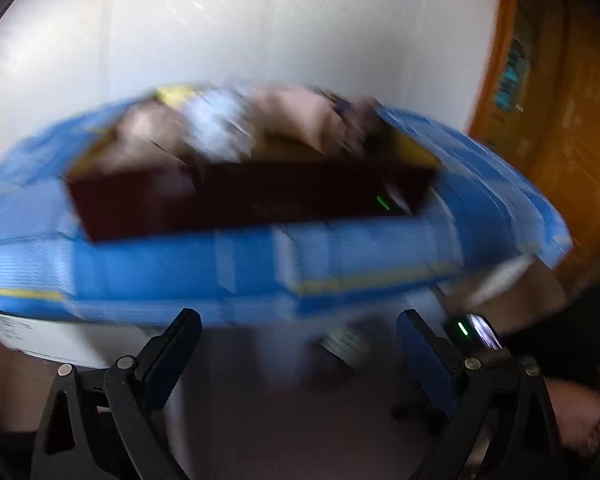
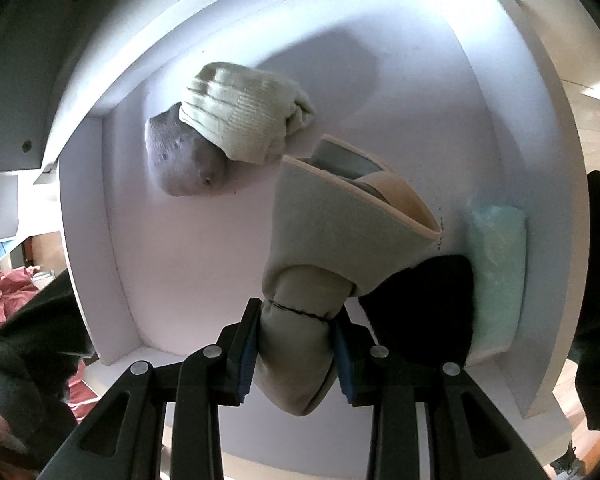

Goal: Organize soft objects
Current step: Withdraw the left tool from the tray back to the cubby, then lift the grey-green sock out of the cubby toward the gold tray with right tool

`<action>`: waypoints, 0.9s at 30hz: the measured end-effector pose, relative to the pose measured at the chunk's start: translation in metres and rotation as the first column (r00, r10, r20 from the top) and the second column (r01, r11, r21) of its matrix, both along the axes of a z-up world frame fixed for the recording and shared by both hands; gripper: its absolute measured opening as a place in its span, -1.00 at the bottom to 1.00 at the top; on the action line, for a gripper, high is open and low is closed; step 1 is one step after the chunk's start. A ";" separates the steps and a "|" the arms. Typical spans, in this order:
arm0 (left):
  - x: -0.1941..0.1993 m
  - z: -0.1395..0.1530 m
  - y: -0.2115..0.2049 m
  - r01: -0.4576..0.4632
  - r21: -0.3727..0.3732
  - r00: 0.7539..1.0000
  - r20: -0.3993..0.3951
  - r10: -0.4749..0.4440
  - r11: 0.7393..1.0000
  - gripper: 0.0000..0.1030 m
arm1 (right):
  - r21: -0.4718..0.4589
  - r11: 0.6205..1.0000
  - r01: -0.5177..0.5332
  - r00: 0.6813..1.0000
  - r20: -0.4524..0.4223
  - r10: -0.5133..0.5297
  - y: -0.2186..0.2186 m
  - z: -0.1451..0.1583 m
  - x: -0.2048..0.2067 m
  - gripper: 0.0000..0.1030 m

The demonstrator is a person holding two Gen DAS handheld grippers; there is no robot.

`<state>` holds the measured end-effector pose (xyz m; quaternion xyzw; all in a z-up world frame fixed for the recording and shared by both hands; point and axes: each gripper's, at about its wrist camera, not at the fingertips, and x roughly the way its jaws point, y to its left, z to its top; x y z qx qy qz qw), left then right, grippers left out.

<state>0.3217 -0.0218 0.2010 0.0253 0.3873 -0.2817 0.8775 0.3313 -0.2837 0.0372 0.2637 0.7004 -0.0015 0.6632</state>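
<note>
The right claw (image 2: 294,344) is clenched on a grey sock (image 2: 320,248). Its blue pads (image 2: 246,360) squeeze the rolled end of the sock from both sides. The sock hangs over a white drawer (image 2: 172,248), and its open cuff points away from the claw.

In the drawer, a cream sock (image 2: 244,116) lies on top of a purple-grey sock (image 2: 184,156), near the far left corner. A black cloth (image 2: 424,304) sits just beside the held sock, on its right. A pale green cloth (image 2: 500,264) leans on the right wall of the drawer, touching the black one.

The left claw (image 1: 300,344) is released, with its jaws wide apart and nothing between them. Its picture is very blurry. Ahead of it is a dark box (image 1: 240,200) with soft pink and white things inside, sitting on a blue cover (image 1: 180,272).
</note>
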 end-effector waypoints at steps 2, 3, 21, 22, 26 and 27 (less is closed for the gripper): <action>-0.003 -0.015 -0.013 0.048 0.022 0.997 -0.066 -0.046 0.999 0.93 | 0.002 1.000 0.003 1.000 0.001 -0.003 0.000 0.000 0.000 -0.37; -0.002 -0.025 -0.019 0.073 0.035 0.991 -0.111 -0.068 0.997 0.93 | -0.001 1.000 0.002 1.000 0.003 -0.002 0.000 0.001 0.000 -0.37; 0.023 -0.124 0.002 -0.093 0.168 0.834 -0.525 0.169 0.981 0.93 | 0.053 0.998 0.035 0.997 0.061 -0.038 -0.014 0.029 -0.007 -0.37; 0.023 -0.127 0.004 -0.103 0.173 0.827 -0.533 0.181 0.980 0.93 | 0.058 0.998 0.040 0.996 0.072 -0.044 -0.016 0.034 -0.009 -0.37; 0.022 -0.131 0.012 -0.130 0.180 0.808 -0.551 0.209 0.975 0.93 | 0.096 0.994 0.054 0.989 0.129 -0.066 -0.023 0.056 -0.017 -0.37; 0.023 -0.132 0.012 -0.133 0.180 0.805 -0.555 0.213 0.975 0.93 | 0.109 0.992 0.058 0.987 0.143 -0.073 -0.025 0.061 -0.020 -0.37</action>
